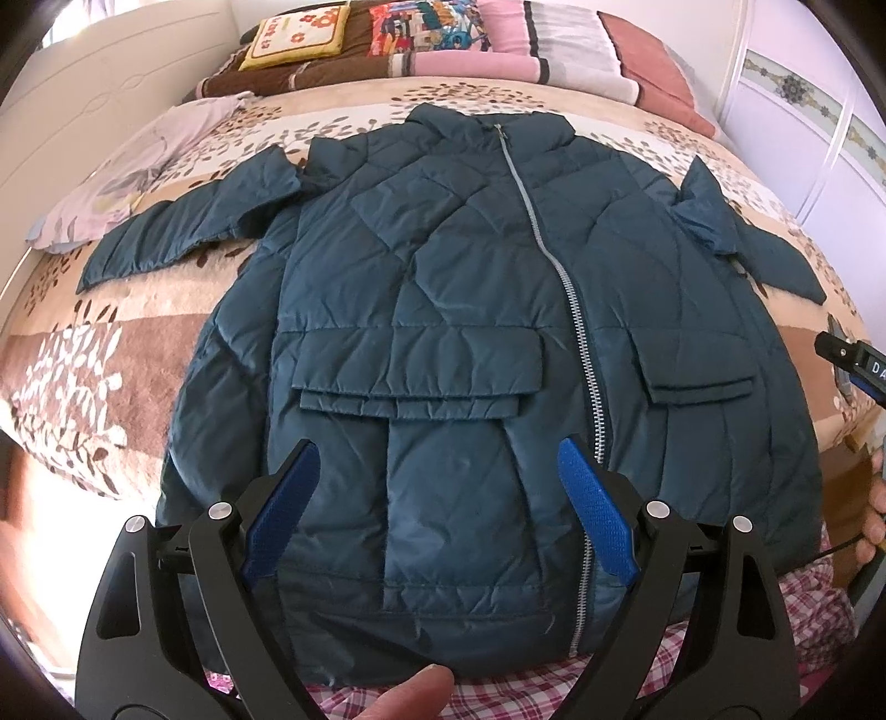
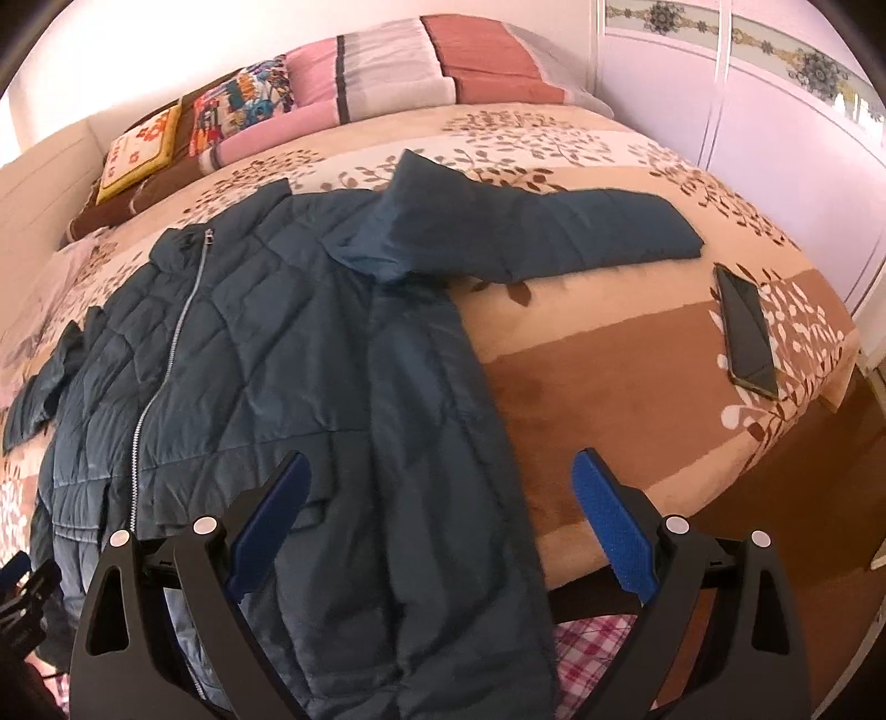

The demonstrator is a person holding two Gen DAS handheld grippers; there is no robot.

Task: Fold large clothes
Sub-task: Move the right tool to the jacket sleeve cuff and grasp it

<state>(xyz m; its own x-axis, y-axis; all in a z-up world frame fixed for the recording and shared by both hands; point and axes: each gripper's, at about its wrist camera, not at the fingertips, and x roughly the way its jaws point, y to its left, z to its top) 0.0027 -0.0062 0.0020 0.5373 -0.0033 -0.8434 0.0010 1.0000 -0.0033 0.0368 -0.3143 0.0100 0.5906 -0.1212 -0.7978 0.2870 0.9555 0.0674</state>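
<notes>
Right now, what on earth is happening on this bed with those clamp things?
A person holds a hand-held gripper in each hand over a dark teal quilted jacket spread front-up on the bed, zipped, with both sleeves out. The left hand-held gripper and right hand-held gripper are open near the hem, gripping nothing. No fold shows yet. A phone lies beside the jacket.

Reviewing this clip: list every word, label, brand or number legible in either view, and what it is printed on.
"DA": white letters on the right claw's black body at the left wrist view's edge; the rest is cut off.
Yellow cushion: a small green mark above the flowers, too blurred to read.
Colourful pillow: busy print, no letters legible.
Jacket, zipper, phone, left claw: no text visible.
</notes>
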